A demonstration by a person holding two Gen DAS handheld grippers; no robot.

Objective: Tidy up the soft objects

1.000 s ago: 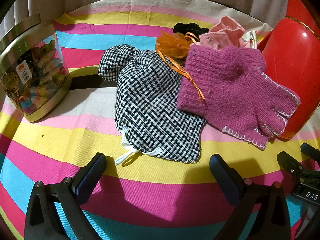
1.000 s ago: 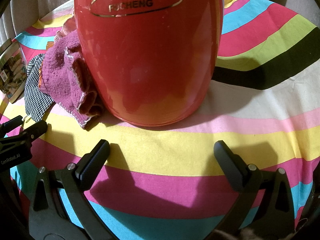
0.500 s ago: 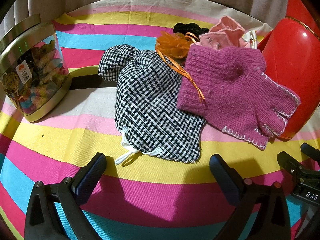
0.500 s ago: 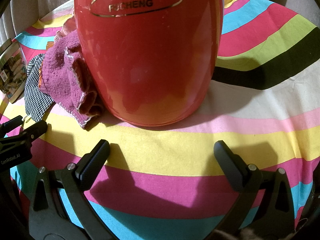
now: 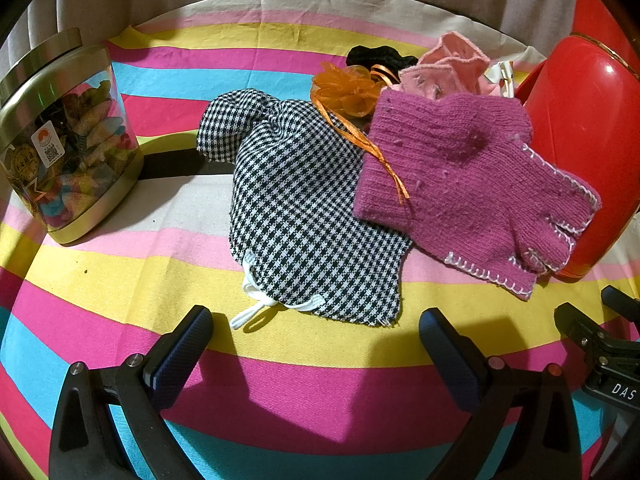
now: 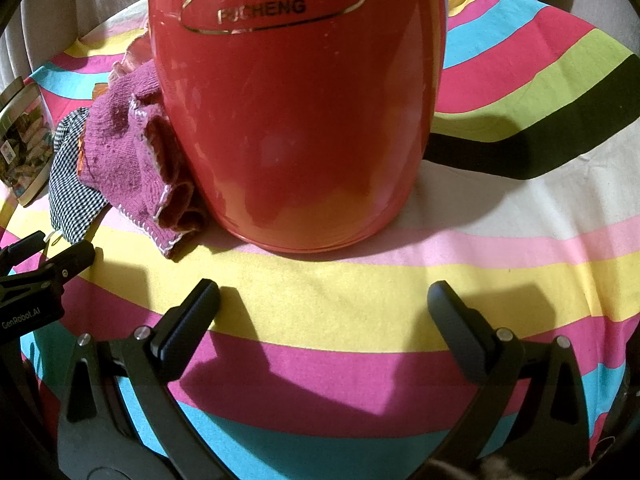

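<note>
A black-and-white checked cloth pouch (image 5: 304, 204) lies on the striped tablecloth just beyond my left gripper (image 5: 316, 330), which stands open and holds nothing. A magenta knitted glove (image 5: 472, 188) overlaps the pouch's right side and leans on the red container (image 5: 584, 152). Behind them lie an orange ribbon flower (image 5: 348, 90), a pale pink knit piece (image 5: 452, 68) and a black soft item (image 5: 372, 56). In the right wrist view my right gripper (image 6: 324, 300) is open and empty in front of the red container (image 6: 296, 112), with the glove (image 6: 132, 160) and pouch (image 6: 68, 196) at its left.
A clear jar with a metal lid (image 5: 60, 148), full of colourful pieces, stands at the left. The striped tablecloth (image 5: 320, 392) covers a round table; grey curtain fabric hangs behind. My right gripper's tip (image 5: 600, 336) shows at the left wrist view's right edge.
</note>
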